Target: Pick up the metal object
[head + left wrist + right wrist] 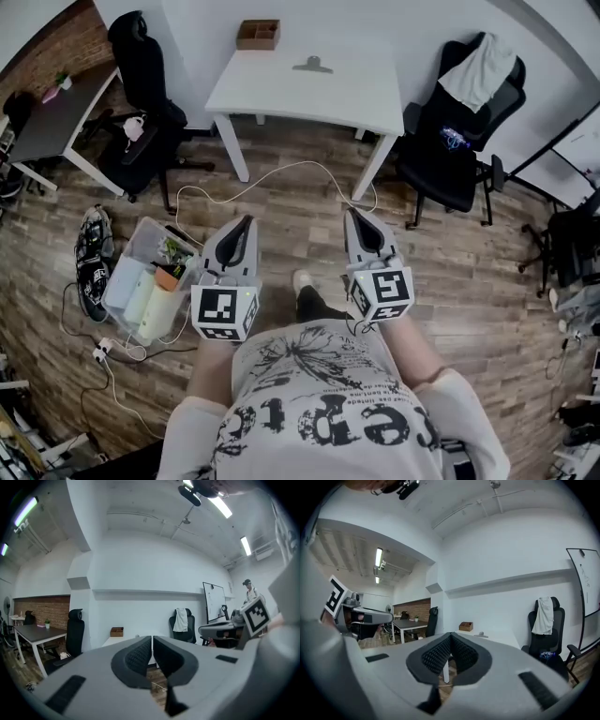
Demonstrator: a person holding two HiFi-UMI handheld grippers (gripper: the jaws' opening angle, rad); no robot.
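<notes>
The metal object (312, 65), a small grey piece, lies on the white table (309, 98) at the far side of the room. In the right gripper view the metal object (480, 634) shows small on the tabletop. I hold both grippers low over the wooden floor, well short of the table. The left gripper (247, 222) points toward the table's left leg, and its jaws (152, 641) are shut with nothing between them. The right gripper (353, 217) points toward the table's right leg and is shut and empty (450, 639).
A wooden box (258, 35) stands at the table's back edge. Black office chairs flank the table, one on the left (141, 94), one on the right (459, 141) draped with white cloth. A plastic bin (150, 277), shoes (94, 253) and a cable (281, 176) lie on the floor.
</notes>
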